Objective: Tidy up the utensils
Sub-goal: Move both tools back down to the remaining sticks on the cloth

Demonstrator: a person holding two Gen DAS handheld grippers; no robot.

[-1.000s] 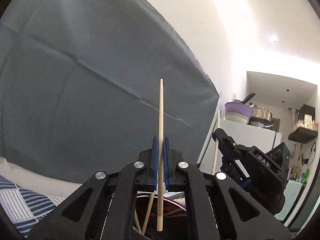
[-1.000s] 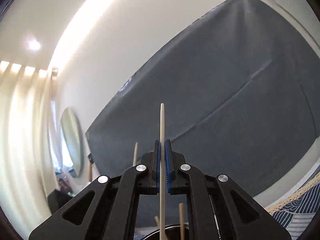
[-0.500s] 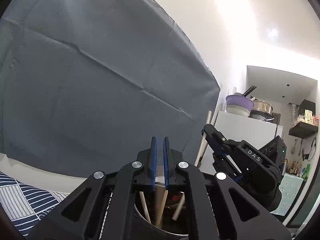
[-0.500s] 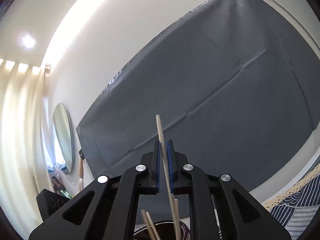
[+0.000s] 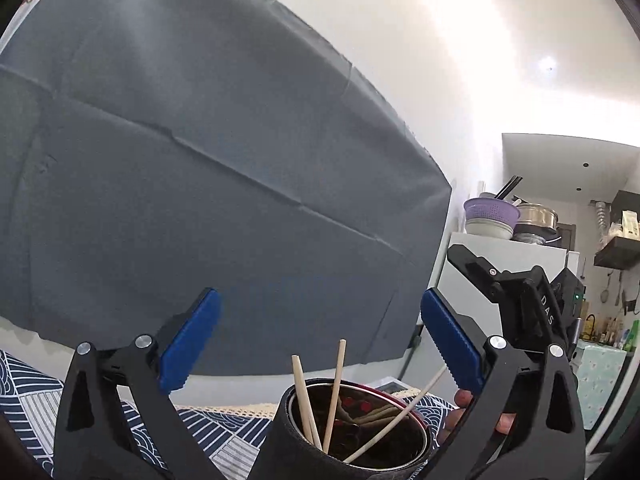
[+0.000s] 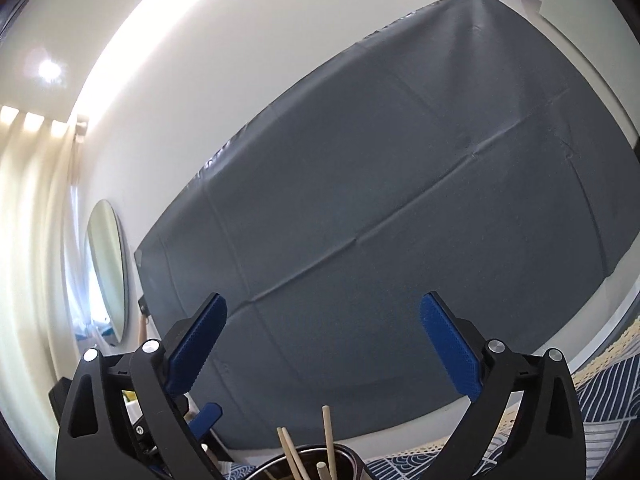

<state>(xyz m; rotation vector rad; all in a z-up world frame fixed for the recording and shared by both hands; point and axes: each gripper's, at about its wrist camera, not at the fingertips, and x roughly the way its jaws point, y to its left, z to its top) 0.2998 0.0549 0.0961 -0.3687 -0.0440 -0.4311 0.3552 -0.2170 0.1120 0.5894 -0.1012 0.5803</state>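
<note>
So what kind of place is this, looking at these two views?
Probably a small home with a kitchen corner: a white fridge topped with a purple colander and pots, a round wall mirror, curtains.

A holder [image 5: 344, 436] stands on a patterned cloth [image 5: 32, 392], low and centred in the left wrist view; four chopsticks [image 5: 334, 392] stand in it, leaning apart; the left gripper [image 5: 320, 336] sits above it, jaws opening, nothing between them; the right gripper [image 5: 520, 300] lies to its right, fingers of a hand [image 5: 464, 398] below it; a backdrop sheet [image 5: 200, 180] hangs behind; a fridge [image 5: 520, 252] stands right of the sheet, bowls [image 5: 490, 220] on top; in the right wrist view a mirror [image 6: 106, 272] hangs left of the sheet.
</note>
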